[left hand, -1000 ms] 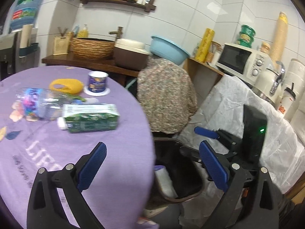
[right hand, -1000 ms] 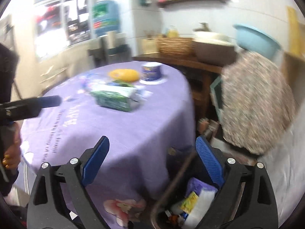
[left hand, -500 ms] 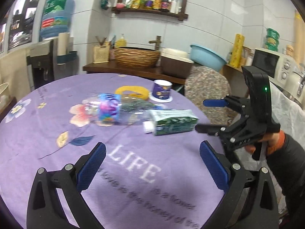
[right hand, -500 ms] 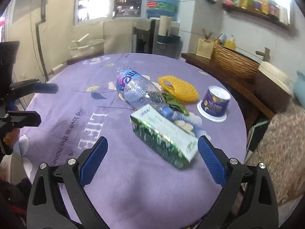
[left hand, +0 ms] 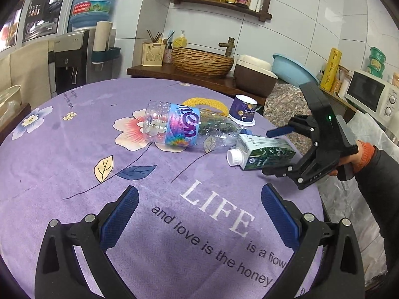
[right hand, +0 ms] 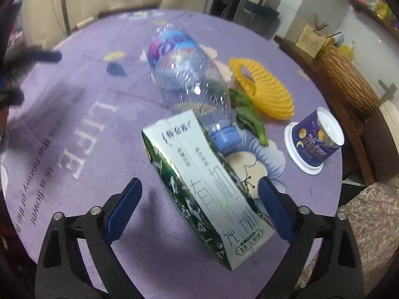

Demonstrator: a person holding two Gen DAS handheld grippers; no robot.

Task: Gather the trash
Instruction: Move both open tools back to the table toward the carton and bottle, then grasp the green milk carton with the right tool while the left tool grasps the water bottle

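Carton (right hand: 204,186) lies on worktop (left hand: 74,174) | light, crushable, we advise gripping mid-body | right tongs (right hand: 199,204) apart, straddling it | left tongs (left hand: 199,214) apart, empty

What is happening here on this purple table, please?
A person with a claw in each hand is collecting trash from the round table. The right claw is open around a green milk carton lying on its side, apparently about to grip it. The left claw hovers open over the cloth, holding nothing. A plastic bottle lying on its side, a small blue cup, a yellow ring-shaped item and green leaves are on the table.
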